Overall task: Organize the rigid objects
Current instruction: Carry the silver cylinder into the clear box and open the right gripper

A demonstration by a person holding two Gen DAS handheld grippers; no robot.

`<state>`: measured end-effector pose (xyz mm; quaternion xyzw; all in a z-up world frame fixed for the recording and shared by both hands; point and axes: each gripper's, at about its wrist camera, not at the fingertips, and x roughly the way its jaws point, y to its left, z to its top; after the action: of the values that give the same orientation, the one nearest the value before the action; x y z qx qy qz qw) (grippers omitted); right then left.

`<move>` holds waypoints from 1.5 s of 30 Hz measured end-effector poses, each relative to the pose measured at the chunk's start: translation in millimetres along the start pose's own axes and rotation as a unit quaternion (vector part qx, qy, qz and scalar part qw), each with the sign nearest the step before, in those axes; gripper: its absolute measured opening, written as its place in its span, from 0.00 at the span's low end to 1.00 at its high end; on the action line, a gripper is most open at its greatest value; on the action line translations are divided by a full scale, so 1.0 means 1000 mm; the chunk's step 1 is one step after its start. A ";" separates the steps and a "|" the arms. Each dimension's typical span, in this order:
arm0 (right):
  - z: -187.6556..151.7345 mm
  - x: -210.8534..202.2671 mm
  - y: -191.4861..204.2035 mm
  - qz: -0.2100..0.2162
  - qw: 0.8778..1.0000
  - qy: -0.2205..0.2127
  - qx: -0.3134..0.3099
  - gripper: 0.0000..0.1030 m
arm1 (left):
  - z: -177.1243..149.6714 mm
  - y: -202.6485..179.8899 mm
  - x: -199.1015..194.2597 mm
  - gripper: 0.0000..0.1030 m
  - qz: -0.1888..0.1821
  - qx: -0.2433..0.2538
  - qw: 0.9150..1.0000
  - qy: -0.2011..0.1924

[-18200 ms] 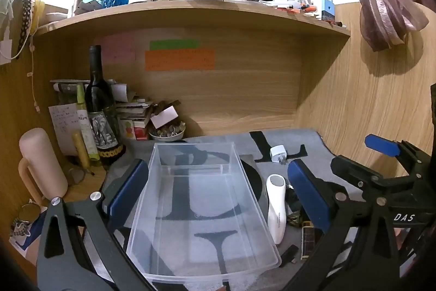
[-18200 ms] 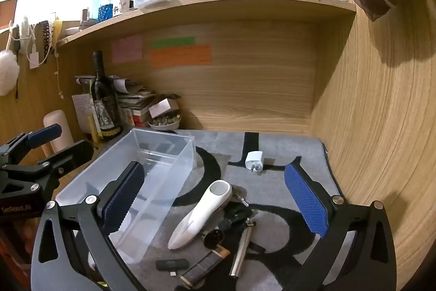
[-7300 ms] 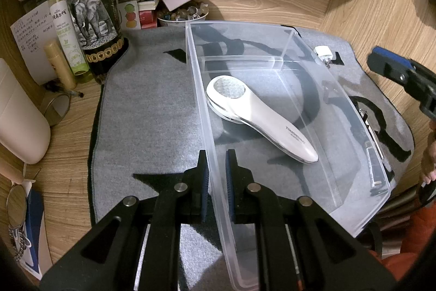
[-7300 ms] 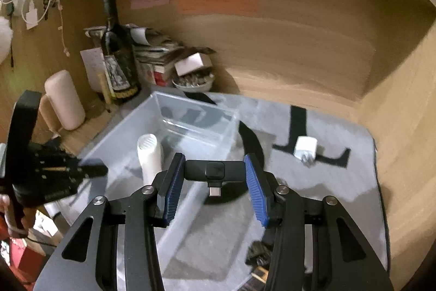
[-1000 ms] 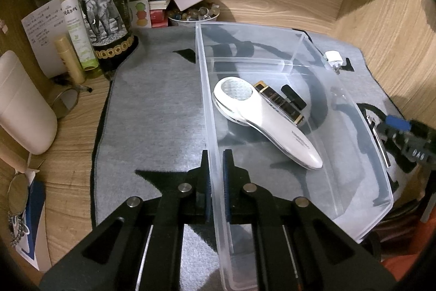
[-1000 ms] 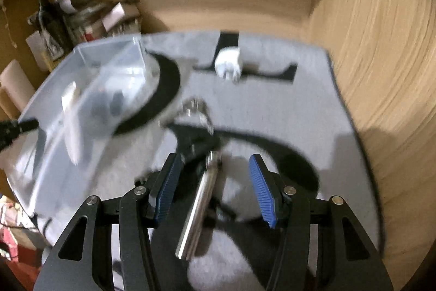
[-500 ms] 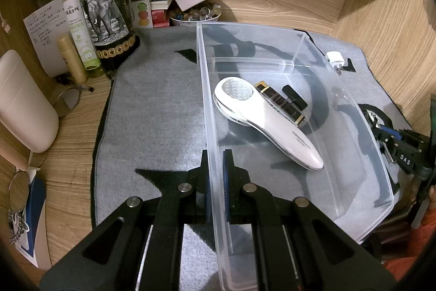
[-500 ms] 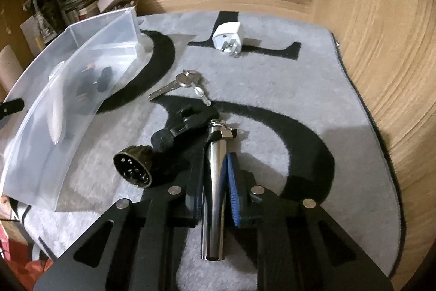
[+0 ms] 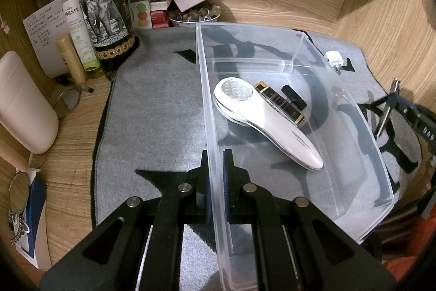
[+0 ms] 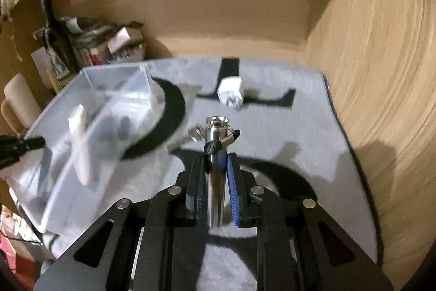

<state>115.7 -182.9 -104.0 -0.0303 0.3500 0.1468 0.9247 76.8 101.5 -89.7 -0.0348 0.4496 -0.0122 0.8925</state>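
My left gripper (image 9: 215, 157) is shut on the left wall of the clear plastic bin (image 9: 351, 111), which rests on the grey mat. In the bin lie a white handheld device (image 9: 261, 122), a black-and-gold lighter (image 9: 280, 102) and a small black adapter (image 9: 294, 96). My right gripper (image 10: 215, 165) is shut on a silver metal cylinder (image 10: 216, 154) and holds it above the mat, right of the bin (image 10: 90, 127). That cylinder also shows in the left wrist view (image 9: 385, 111), right of the bin. A white plug (image 10: 231, 90) lies on the mat beyond.
A wine bottle with an elephant label (image 9: 105, 10), a green spray bottle (image 9: 79, 26), papers and a bowl of small items (image 9: 194, 15) stand at the back left. A cream cylinder (image 9: 21, 105) lies left. Wooden walls (image 10: 381, 72) close the right side and back.
My right gripper has lifted the silver cylinder off the mat, and its view is raised and blurred by motion. The left gripper stays clamped on the bin wall.
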 end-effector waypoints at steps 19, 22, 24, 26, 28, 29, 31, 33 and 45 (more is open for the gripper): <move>0.053 -0.042 0.067 0.078 0.990 -0.098 -0.065 0.15 | -0.001 -0.001 0.000 0.07 -0.002 0.001 1.000 -0.003; 0.057 -0.040 0.084 0.096 0.987 -0.101 -0.082 0.15 | 0.000 -0.002 0.001 0.07 -0.001 0.003 1.000 -0.004; 0.059 -0.037 0.092 0.106 0.985 -0.099 -0.092 0.15 | 0.000 -0.001 0.001 0.07 -0.002 0.002 1.000 -0.004; 0.060 -0.032 0.101 0.115 0.984 -0.094 -0.102 0.15 | 0.000 -0.001 0.001 0.07 -0.003 0.002 1.000 -0.004; 0.060 -0.026 0.108 0.122 0.983 -0.086 -0.111 0.15 | 0.001 -0.001 0.001 0.07 -0.004 0.002 1.000 -0.004; 0.059 -0.021 0.113 0.125 0.982 -0.079 -0.116 0.15 | 0.000 -0.001 0.000 0.07 -0.003 0.002 1.000 -0.004; 0.059 -0.013 0.119 0.128 0.982 -0.068 -0.125 0.15 | 0.001 -0.001 0.001 0.07 -0.004 0.002 1.000 -0.004; 0.058 -0.002 0.126 0.135 0.980 -0.051 -0.135 0.15 | 0.000 -0.001 0.000 0.07 -0.003 0.002 1.000 -0.004; 0.053 0.047 0.143 0.148 0.974 0.028 -0.167 0.15 | 0.000 -0.001 0.001 0.07 -0.005 -0.006 1.000 -0.004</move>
<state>141.2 -26.3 -88.5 -0.1361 0.3474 0.3378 0.8641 77.0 100.9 -90.2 -0.0429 0.4456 -0.0141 0.8941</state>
